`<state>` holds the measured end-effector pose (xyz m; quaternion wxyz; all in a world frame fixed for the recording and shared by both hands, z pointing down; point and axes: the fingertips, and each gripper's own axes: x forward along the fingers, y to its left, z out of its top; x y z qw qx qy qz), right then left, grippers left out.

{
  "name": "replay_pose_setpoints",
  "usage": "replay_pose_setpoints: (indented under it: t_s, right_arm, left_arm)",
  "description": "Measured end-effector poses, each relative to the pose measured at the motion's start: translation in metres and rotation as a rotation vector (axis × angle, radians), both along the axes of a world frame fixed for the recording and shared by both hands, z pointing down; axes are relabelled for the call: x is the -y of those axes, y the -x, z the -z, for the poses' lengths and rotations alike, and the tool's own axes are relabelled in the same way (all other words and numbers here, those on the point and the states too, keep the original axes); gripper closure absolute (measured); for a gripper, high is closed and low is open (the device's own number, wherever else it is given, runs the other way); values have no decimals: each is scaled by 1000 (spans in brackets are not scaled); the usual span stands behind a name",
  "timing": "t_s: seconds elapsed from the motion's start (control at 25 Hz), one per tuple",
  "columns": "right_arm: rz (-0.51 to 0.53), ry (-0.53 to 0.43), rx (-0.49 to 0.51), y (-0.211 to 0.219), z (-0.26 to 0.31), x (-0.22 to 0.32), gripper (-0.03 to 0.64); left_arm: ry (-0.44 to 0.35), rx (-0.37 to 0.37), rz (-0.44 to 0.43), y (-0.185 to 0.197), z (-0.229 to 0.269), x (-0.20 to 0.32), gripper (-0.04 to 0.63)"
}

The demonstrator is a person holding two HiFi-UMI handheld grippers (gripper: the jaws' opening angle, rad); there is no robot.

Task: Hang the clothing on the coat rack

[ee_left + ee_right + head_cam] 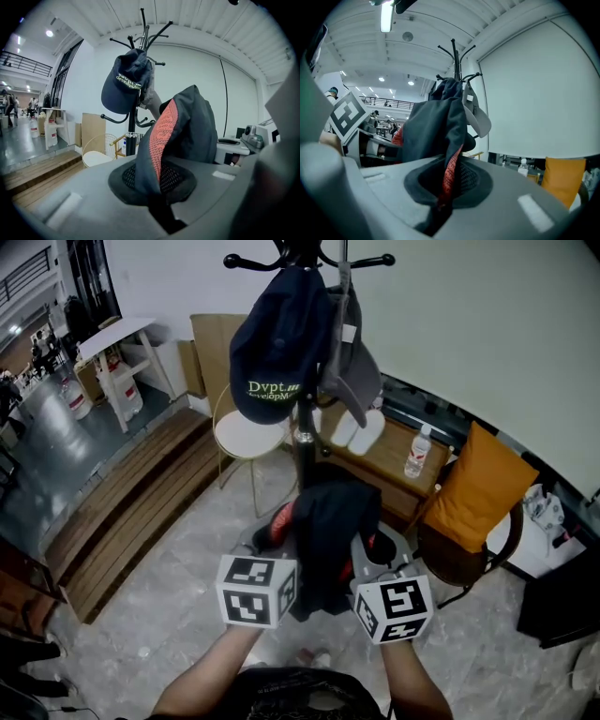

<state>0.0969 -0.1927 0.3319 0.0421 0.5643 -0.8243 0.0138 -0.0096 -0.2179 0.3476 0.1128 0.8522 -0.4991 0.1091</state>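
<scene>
A dark garment (323, 531) with red mesh trim hangs between my two grippers, low in front of the coat rack (305, 432). My left gripper (278, 538) is shut on its left side, where the red mesh (161, 131) rises from the jaws. The right gripper (373, 559) is shut on the other side of the garment (433, 129). Both pinch points, left gripper (159, 208) and right gripper (438, 206), sit in closed jaws. On the rack's top hooks (143, 35) hang a navy cap (275, 343) and a grey cap (354, 371).
Behind the rack stand a round white wire stool (248, 439) and a wooden bench (394, 460) with a bottle (418, 452) and white slippers (359, 429). An orange cushion (480, 488) rests on a chair at the right. A wooden platform (122, 507) lies to the left.
</scene>
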Motion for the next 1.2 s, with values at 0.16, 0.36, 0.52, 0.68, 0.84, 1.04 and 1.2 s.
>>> replay_pose_setpoints:
  t_s: [0.16,0.36,0.52,0.68,0.84,1.04,1.2]
  right_arm:
    - [38,-4,0,-6,-1,13,598]
    - [81,-8,0,-12,-1,26,598]
    - [108,-9,-5,-13,1,34,598]
    - [118,-12,-8,-16,3,44,598]
    - [122,-10,-9,-15,2,51,597]
    - [106,-12,-15,-17,-1,63,598]
    - [91,-9,-25,-16,-5,74,598]
  left_arm:
    - [-5,3,37,-6,0,11,575]
    - [-10,3,80,-11,1,21,574]
    - [-6,-4,103,-13,2,29,574]
    - [-8,-15,117,-16,3,37,574]
    - [-5,-21,124,-14,2,44,574]
    - [-7,-24,110,-15,0,56,574]
    - [-2,-30,99,-15,-4,70,574]
